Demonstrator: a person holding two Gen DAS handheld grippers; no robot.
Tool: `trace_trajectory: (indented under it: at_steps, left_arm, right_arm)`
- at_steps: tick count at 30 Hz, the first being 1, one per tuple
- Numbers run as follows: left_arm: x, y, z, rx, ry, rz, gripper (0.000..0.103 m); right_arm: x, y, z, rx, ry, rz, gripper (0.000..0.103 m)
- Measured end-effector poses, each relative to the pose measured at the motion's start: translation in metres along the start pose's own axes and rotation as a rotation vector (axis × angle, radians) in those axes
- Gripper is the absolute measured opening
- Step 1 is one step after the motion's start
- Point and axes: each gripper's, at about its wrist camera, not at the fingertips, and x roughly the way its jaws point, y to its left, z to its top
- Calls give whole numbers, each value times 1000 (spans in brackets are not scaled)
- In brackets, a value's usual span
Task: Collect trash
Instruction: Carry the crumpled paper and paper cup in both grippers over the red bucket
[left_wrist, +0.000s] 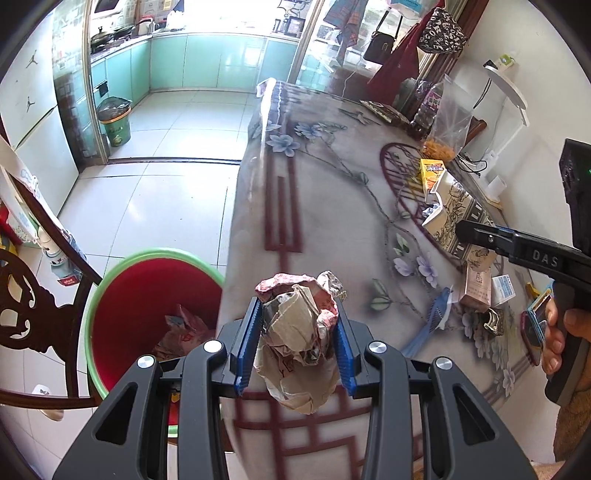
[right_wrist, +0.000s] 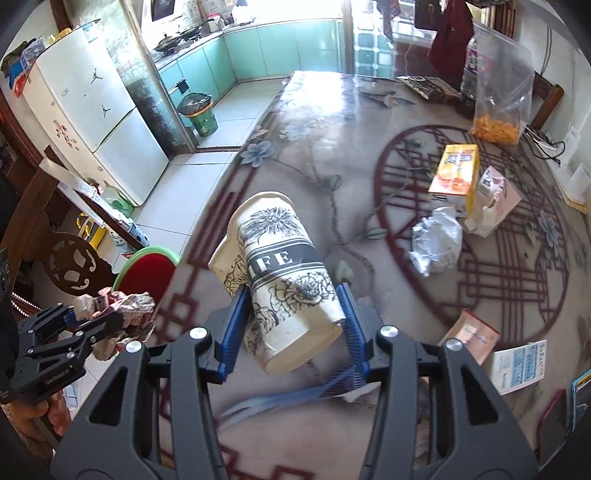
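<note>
Left wrist view, from left: the red bin (left_wrist: 147, 306) waits on the floor just beside the table (left_wrist: 332, 184) edge, so carry your left gripper (left_wrist: 297, 345) leftward past that edge until the crumpled paper wad (left_wrist: 299, 332) hangs over the bin's mouth, and only then ease the grip. Its blue pads are drawn in narrow and pinch the wad on both sides above the tabletop. Further right, your right gripper (right_wrist: 293, 328) is closed partway around a crushed paper cup (right_wrist: 280, 273), lifted and tilted over the table, with more litter, a white crumpled wrapper (right_wrist: 437, 245) and a yellow carton (right_wrist: 456, 170), lying beyond.
</note>
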Motion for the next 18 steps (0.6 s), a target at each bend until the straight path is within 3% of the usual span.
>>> trace_trajectory:
  at_steps: [18]
  left_arm:
    - [-11,92,-10,-144,7,124,35]
  right_arm:
    - [30,95,7,-140,61,92,47]
